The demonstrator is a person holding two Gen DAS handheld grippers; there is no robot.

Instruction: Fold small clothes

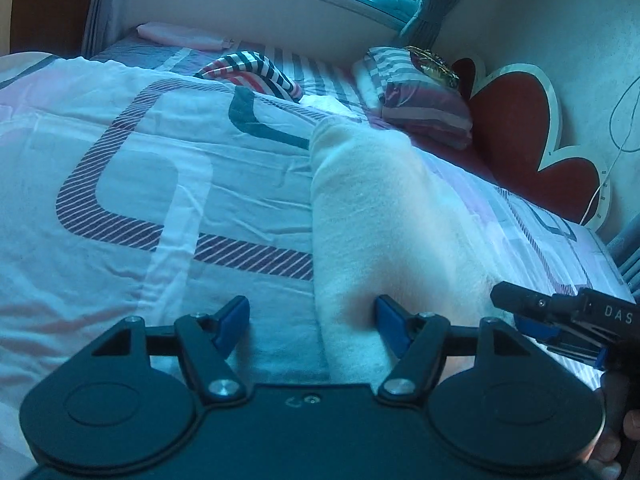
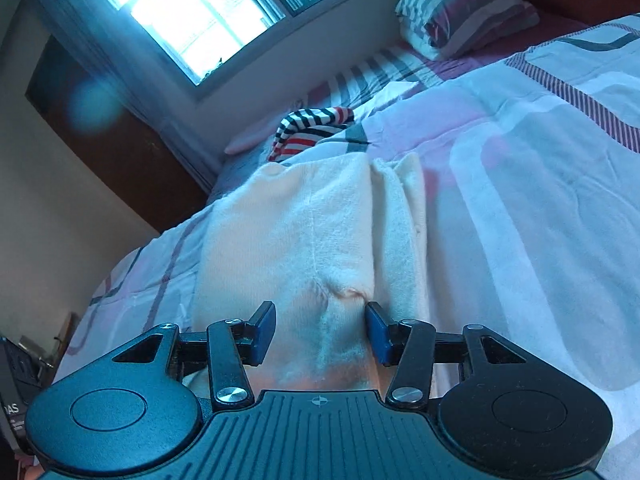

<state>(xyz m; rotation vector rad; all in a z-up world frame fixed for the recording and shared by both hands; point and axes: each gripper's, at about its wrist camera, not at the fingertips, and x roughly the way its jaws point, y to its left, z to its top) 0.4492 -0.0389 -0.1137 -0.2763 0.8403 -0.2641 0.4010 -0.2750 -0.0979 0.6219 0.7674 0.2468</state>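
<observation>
A cream knit garment (image 1: 384,216) lies folded lengthwise on the patterned bedspread (image 1: 120,168), running away from me. My left gripper (image 1: 314,322) stands open over its near left edge, with the right blue pad against the cloth and the left pad over the bedspread. In the right wrist view the same garment (image 2: 312,232) fills the middle. My right gripper (image 2: 320,332) is open astride its near end, a small pucker of fabric sitting by the right pad. The right gripper (image 1: 516,312) also shows at the lower right of the left wrist view, low over the garment's right side.
A striped red, white and navy garment (image 1: 256,72) lies crumpled farther up the bed. A folded pink cloth (image 1: 180,36) lies by the wall under the window. A striped pillow (image 1: 420,96) leans against a red heart-shaped headboard (image 1: 516,120). A dark wooden door (image 2: 120,152) stands left.
</observation>
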